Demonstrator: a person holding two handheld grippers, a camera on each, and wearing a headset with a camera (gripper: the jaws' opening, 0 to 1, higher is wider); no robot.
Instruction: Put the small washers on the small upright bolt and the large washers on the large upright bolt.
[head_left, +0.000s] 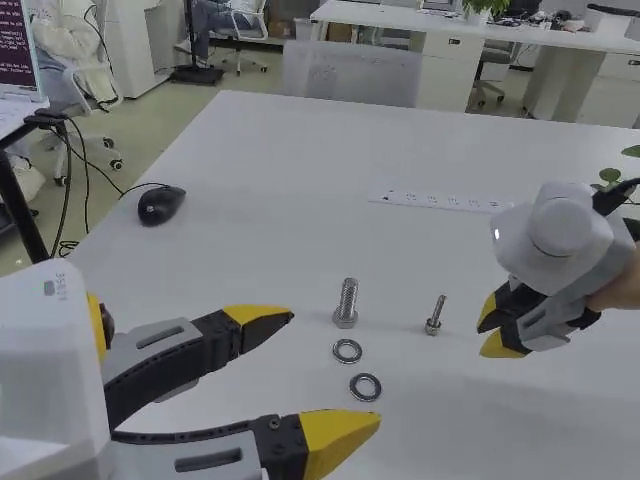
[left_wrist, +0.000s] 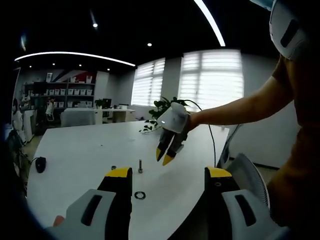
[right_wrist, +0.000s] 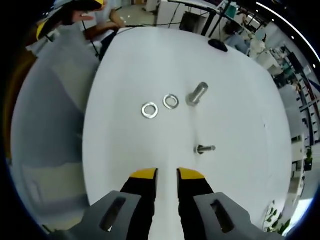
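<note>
On the white table (head_left: 300, 200) a large bolt (head_left: 346, 303) stands upright, and a small bolt (head_left: 435, 315) stands to its right. Two washers (head_left: 347, 351) (head_left: 365, 387) lie flat just in front of the large bolt. My left gripper (head_left: 334, 371) is wide open at the near left, its jaws on either side of the washers and above them. Right of the small bolt, my right gripper (head_left: 491, 331) hovers with its jaws a narrow gap apart and nothing between them. The right gripper view looks down on both washers (right_wrist: 149, 110) (right_wrist: 171, 101), the large bolt (right_wrist: 197, 94) and the small bolt (right_wrist: 204, 149).
A black mouse (head_left: 160, 205) with its cable lies at the table's left side. A white power strip (head_left: 440, 200) sits at the far right. A chair (head_left: 350, 72) stands at the far edge, and a plant (head_left: 612, 176) at the right.
</note>
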